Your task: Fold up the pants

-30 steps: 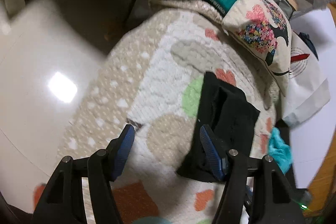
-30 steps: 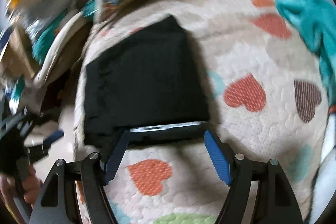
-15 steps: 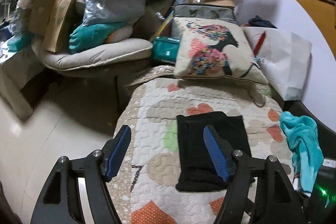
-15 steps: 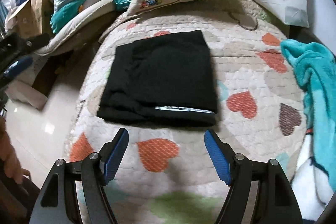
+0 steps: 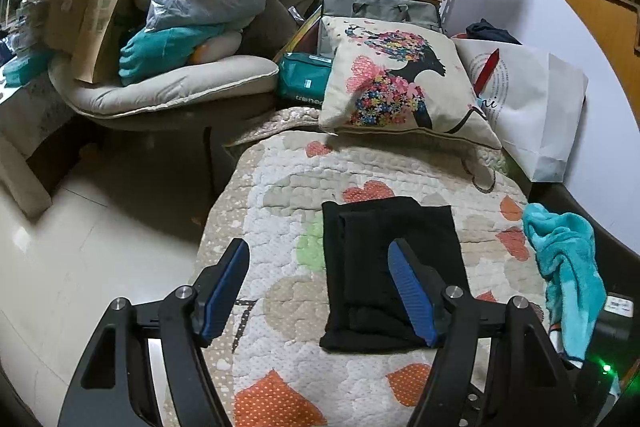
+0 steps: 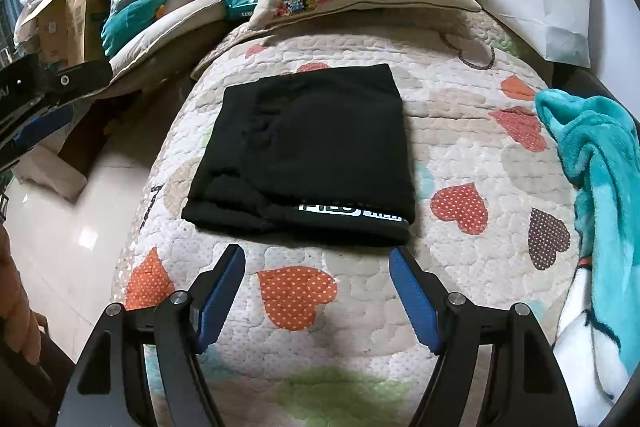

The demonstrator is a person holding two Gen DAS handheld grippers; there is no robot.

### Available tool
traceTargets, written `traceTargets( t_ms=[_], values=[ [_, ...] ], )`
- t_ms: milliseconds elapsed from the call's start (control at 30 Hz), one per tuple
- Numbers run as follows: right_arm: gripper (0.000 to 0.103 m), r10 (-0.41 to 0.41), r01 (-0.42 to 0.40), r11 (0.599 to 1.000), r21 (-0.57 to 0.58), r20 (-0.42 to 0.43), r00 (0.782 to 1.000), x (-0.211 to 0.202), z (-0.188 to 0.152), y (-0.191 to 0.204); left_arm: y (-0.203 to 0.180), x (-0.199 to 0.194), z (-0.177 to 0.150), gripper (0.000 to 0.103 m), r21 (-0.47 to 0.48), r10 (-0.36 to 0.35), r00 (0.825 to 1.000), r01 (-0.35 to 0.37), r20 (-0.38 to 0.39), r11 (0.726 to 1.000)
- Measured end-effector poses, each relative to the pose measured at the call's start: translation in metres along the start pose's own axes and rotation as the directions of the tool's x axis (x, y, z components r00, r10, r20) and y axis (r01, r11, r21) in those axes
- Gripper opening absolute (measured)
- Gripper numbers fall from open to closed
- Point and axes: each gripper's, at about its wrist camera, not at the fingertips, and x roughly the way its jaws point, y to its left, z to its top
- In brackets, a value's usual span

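Observation:
The black pants (image 6: 308,151) lie folded into a flat rectangle on the heart-patterned quilt (image 6: 460,115), with a white printed waistband strip on the near edge. They also show in the left wrist view (image 5: 384,267). My right gripper (image 6: 318,291) is open and empty, held above the quilt just in front of the pants. My left gripper (image 5: 320,287) is open and empty, raised over the pants' left edge. The left gripper's body shows at the left edge of the right wrist view (image 6: 44,83).
A floral cushion (image 5: 400,87) and a white bag (image 5: 532,99) lie at the quilt's far end. A teal blanket (image 6: 600,163) lies at the right edge. A cluttered armchair (image 5: 160,75) stands at the left beyond glossy floor (image 5: 60,267).
Both grippers have pulled up and back from the pants, staying open. The right one has left the waistband edge. The folded pants lie still on the quilt.

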Motion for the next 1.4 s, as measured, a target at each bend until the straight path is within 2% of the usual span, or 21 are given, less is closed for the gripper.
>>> traceTargets(
  t_ms=[500,800,867,967,1033,1133,1233,1400],
  values=[
    [0.079,0.014,-0.014,1.0,0.011,-0.015,1.0,0.011,0.001,-0.003,0.0,0.007,-0.002,0.071,-0.028,-0.043,0.998,0.042,-0.036,0.999],
    [0.079,0.007,-0.007,1.0,-0.005,-0.008,1.0,0.016,0.005,-0.002,0.007,0.018,-0.001,0.071,-0.042,-0.026,0.997,0.023,-0.075,0.999],
    [0.079,0.002,-0.002,1.0,-0.023,0.004,1.0,0.017,0.009,0.002,0.018,0.023,0.003,0.071,-0.073,0.008,0.996,-0.014,-0.09,0.997],
    [0.079,-0.01,0.013,0.997,-0.072,0.032,0.999,0.02,0.017,0.013,0.053,0.035,0.008,0.071,-0.189,0.064,0.989,-0.088,-0.131,0.978],
    [0.079,-0.018,0.022,0.994,-0.108,0.041,0.999,0.023,0.021,0.022,0.076,0.043,0.009,0.071,-0.271,0.076,0.983,-0.12,-0.168,0.955],
    [0.079,-0.018,0.024,0.988,-0.152,0.039,0.999,0.029,0.026,0.035,0.093,0.05,0.008,0.071,-0.33,0.075,0.977,-0.139,-0.198,0.934],
    [0.079,0.008,-0.004,0.989,-0.151,0.026,1.0,0.031,0.027,0.041,0.089,0.053,0.006,0.071,-0.321,0.054,0.976,-0.122,-0.211,0.939],
    [0.079,0.023,-0.023,0.996,-0.088,-0.001,1.0,0.028,0.013,0.028,0.057,0.054,-0.003,0.071,-0.229,0.014,0.974,-0.066,-0.224,0.971]
  ],
)
